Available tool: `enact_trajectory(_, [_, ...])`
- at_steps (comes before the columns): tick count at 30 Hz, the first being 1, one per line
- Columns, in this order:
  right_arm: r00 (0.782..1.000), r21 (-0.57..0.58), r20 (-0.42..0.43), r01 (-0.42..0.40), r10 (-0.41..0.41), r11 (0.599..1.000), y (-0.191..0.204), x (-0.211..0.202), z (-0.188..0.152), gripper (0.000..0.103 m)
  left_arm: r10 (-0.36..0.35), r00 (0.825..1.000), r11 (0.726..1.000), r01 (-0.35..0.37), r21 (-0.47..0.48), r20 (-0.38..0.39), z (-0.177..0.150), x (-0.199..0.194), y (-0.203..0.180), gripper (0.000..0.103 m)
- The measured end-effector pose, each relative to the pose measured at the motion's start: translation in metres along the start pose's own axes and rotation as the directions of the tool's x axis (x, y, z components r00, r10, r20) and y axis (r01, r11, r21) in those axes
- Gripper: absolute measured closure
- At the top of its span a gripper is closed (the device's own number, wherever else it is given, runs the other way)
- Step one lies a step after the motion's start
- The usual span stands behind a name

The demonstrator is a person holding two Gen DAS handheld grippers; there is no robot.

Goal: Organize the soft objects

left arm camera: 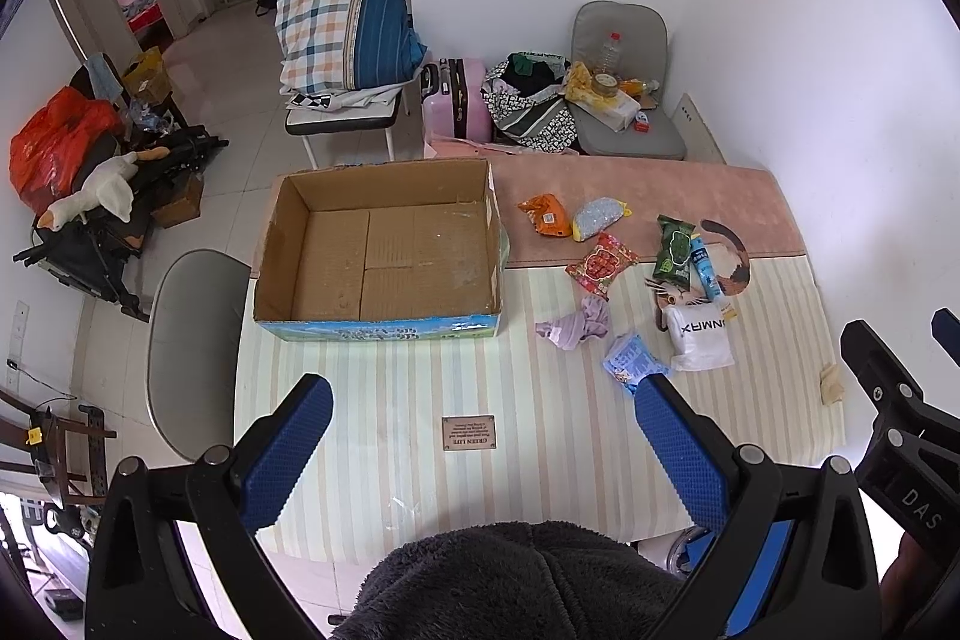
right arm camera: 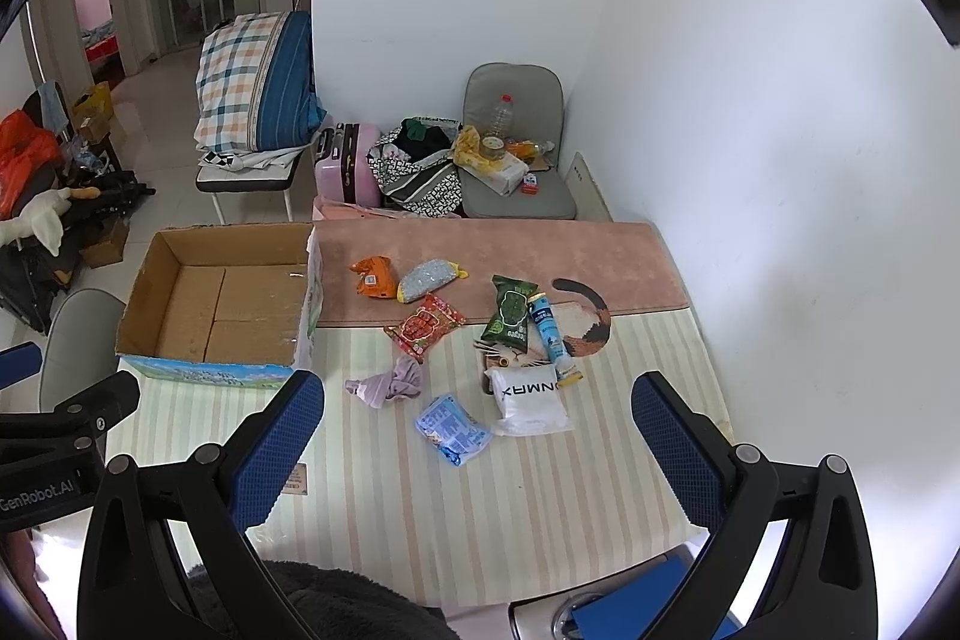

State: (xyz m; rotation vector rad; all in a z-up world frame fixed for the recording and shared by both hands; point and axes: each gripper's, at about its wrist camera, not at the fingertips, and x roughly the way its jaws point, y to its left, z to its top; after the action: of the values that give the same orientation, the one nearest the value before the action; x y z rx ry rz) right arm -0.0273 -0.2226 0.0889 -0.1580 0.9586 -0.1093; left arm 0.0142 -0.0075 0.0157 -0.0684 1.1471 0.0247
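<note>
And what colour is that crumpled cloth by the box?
Pale purple; the crumpled cloth shows best in the right wrist view.

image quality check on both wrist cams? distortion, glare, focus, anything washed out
Left wrist view: strong fisheye bending, black vignette at the corners; the wall on the right is washed out; the cardboard box and table are sharp; the left claw frames the bottom.
Right wrist view: same barrel warp, wall on the right blown out; the white pouch label is legible, mirrored; the right claw is open.
</note>
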Motion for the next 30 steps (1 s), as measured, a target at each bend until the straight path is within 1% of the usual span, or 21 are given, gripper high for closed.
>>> enact_trajectory(10, [1.0,0.005,-0.001,-0.001,0.001,1.0,0.001,0.002,0.004,0.0,-0.002,1.0,1.0,0.002,-0.002,0.001,-0.001,0.0,0.0,0.0])
enact_trajectory(13, [1.0,0.03,-0.017,-0.021,0.022,0.999,-0.002,0.011,0.008,0.0,-0.003,1.0,1.0,0.003,0.004,-0.007,0.006,0.007,-0.003,0.0])
enact_trajectory(16, [0.998,0.068,-0.05,-0.041,0.044,0.997,-0.01,0.028,0.012,0.0,-0.003,1.0,1.0,0.003,0.01,-0.013,0.018,0.022,-0.007,0.0])
enact_trajectory(19, [0.994,0.124,-0.087,-0.047,0.059,0.991,-0.026,0.058,0.016,0.0,0.003,1.0,1.0,-0.002,0.011,-0.025,0.034,0.048,-0.012,0.0])
enact_trajectory(24, [0.985,0.188,-0.168,-0.014,0.047,0.982,-0.052,0.12,0.017,0.0,0.0,0.999,0.999,0.002,0.043,-0.054,0.056,0.098,-0.026,0.0])
enact_trajectory(26, [0.977,0.199,-0.207,-0.009,0.051,0.98,-0.062,0.151,0.016,0.0,0.009,0.997,0.998,-0.004,0.07,-0.074,0.064,0.122,-0.036,0.0])
enact_trajectory(27, [0.972,0.196,-0.23,-0.005,0.051,0.981,-0.064,0.168,0.015,0.0,0.002,0.996,0.996,0.006,0.086,-0.085,0.068,0.134,-0.042,0.0])
enact_trajectory(28, [0.964,0.188,-0.262,0.004,0.046,0.982,-0.069,0.189,0.014,0.0,0.01,0.996,0.995,-0.001,0.103,-0.091,0.071,0.145,-0.046,0.0])
enact_trajectory(29, [0.959,0.183,-0.279,0.011,0.041,0.983,-0.071,0.204,0.012,0.0,0.022,0.995,0.992,-0.009,0.128,-0.096,0.073,0.158,-0.053,0.0])
enact_trajectory(30, [0.953,0.179,-0.3,0.016,0.039,0.984,-0.073,0.221,0.01,0.0,0.02,0.994,0.988,-0.002,0.158,-0.11,0.075,0.173,-0.062,0.0])
